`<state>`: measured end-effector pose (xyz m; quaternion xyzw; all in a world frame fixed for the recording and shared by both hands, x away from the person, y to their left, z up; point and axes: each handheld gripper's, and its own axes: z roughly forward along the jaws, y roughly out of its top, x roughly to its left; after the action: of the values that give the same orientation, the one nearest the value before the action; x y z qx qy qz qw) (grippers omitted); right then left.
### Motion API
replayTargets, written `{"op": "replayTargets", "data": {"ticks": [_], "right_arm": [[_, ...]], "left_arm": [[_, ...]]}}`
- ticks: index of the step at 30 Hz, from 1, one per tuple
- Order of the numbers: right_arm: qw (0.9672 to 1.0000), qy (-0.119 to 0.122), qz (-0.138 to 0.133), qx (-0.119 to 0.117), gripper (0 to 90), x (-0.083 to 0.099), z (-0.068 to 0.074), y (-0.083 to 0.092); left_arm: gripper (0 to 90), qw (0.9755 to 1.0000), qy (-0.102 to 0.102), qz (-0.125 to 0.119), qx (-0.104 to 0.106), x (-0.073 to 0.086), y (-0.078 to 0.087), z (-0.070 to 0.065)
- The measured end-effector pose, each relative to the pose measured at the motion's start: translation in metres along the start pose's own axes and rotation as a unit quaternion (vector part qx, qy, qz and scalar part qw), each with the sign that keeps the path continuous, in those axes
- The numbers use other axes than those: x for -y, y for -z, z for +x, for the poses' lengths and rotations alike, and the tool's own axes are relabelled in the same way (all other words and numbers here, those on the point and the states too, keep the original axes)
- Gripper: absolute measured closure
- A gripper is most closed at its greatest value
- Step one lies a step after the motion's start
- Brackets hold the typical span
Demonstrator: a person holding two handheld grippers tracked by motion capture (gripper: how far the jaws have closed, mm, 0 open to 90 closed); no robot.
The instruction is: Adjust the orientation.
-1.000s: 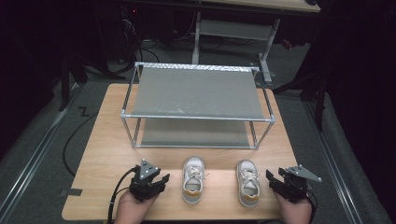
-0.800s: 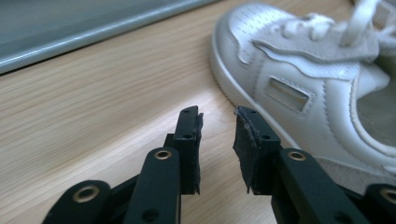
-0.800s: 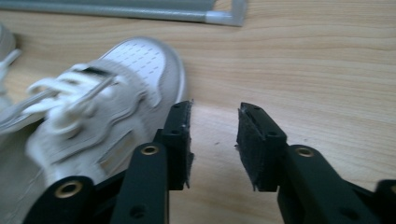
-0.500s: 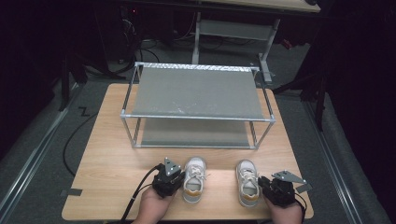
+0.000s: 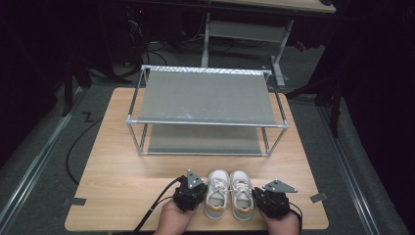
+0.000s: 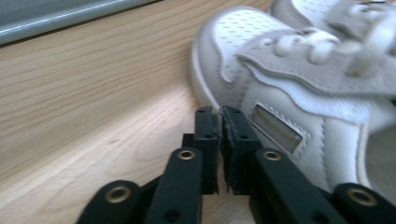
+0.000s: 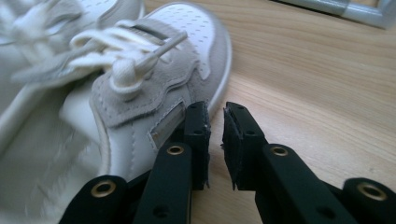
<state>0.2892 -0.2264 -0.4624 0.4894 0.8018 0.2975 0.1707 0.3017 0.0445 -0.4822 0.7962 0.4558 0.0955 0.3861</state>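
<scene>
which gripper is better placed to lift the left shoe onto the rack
Left. The left gripper sits against the left shoe's outer side, while the right gripper is beside the right shoe. Both shoes point at the rack.

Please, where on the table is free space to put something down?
Free: the bare wood left of the left gripper, and the strip between the shoes and the rack. Crowded: the near edge, where the right gripper flanks the shoes.

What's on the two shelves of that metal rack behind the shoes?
The rack's top shelf is bare grey. Only the front strip of the lower shelf shows, nothing on it; the top shelf hides its back.
</scene>
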Motion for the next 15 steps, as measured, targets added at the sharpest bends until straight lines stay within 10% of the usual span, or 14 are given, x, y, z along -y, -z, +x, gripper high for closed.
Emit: {"op": "replayTargets", "data": {"ticks": [15], "right_arm": [[1.0000,0.000,-0.001,-0.004,83.5,-0.003,-0.002,-0.007]], "left_arm": [[89.4,0.9998,0.019,-0.001,0.007,0.000,-0.007,0.002]]}}
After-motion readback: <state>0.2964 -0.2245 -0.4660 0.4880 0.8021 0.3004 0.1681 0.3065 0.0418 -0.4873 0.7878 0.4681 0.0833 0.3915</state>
